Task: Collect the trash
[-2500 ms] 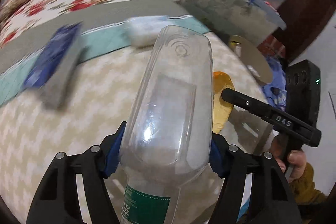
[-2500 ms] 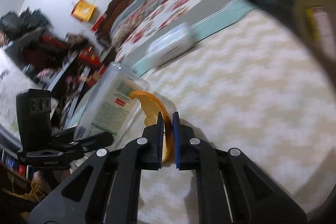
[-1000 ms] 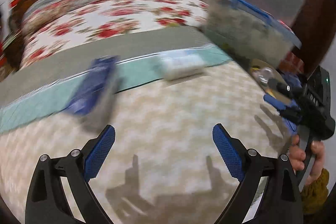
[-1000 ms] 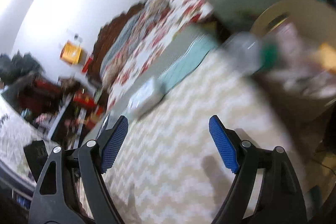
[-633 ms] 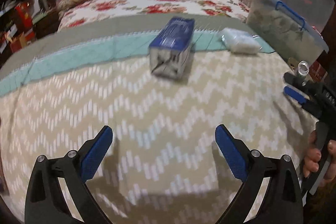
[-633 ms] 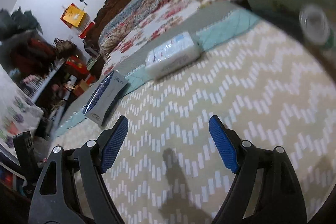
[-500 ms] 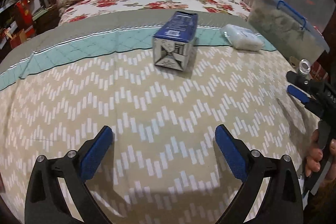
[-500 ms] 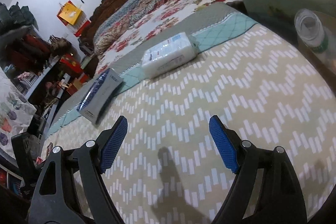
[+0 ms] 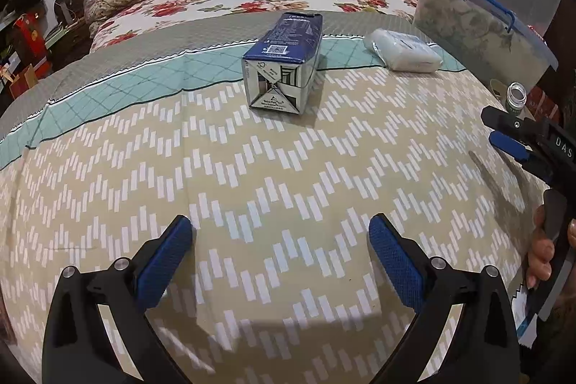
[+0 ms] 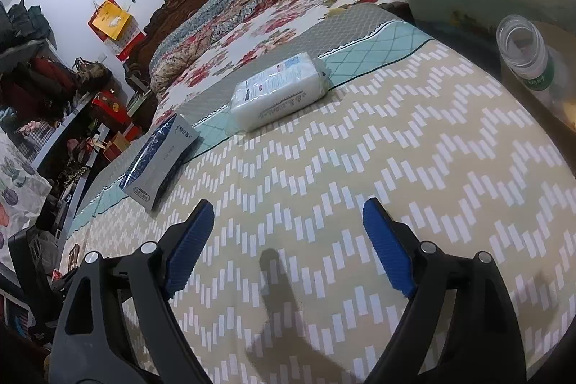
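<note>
Currently left gripper (image 9: 275,249) jaws wide, empty, lined up on the blue carton (image 9: 284,60) lying mid-bed as likely next trash; right gripper (image 10: 284,243) jaws opening, empty, facing tissue pack (image 10: 280,92) near bottle (image 10: 525,56).

Bottle (image 10: 529,63) lower body hidden past bed edge; carton (image 9: 284,60) print too small.

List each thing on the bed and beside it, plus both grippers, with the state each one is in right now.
Blue carton: lying on its side on the bedspread, untouched.
White tissue pack: lying flat, sealed.
Clear bottle: uncapped, neck up, off the bed's edge.
Storage bin: lid on.
Left gripper: open, empty.
Right gripper: opening, empty.
</note>
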A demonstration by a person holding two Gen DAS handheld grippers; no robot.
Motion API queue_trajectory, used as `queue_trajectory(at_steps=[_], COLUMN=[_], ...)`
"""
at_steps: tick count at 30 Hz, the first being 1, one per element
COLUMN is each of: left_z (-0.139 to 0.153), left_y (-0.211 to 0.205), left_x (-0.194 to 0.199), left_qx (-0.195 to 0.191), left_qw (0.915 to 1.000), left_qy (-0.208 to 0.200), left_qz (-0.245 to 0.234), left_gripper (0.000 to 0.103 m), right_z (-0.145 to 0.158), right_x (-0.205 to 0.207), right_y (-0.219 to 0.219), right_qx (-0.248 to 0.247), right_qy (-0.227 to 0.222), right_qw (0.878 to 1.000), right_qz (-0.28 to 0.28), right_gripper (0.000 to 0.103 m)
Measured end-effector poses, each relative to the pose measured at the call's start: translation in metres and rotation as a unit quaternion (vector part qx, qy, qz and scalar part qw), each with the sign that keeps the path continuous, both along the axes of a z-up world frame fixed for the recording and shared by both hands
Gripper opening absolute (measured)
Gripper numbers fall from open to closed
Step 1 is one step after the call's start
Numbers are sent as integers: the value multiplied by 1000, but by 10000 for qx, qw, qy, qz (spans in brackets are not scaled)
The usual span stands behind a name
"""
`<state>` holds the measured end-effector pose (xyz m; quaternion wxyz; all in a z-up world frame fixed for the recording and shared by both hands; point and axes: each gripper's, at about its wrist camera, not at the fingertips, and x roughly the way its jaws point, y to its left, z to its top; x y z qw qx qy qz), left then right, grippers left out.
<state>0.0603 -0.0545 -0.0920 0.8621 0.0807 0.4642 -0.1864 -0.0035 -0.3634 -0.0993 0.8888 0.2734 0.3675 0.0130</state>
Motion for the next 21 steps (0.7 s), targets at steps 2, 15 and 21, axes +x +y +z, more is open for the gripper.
queue_trajectory(at_steps=[2,15,21], left_z=[0,-1,-1], left_y=[0,-2,-2], left_x=[0,0,0], left_qx=[-27,37,52], left_qw=[10000,10000,10000], left_qy=[5,-8,-12], left_qz=[7,-16,-17], left_gripper=[94,94,94], right_z=[0,0,0], right_x=[0,-2,-2], right_y=[0,-1,-1], right_qx=[14,3,4], right_qy=[-4,-2,-3], right_qw=[10000,10000,10000], right_qz=[-1,-7,-9], right_gripper=[85,85,85])
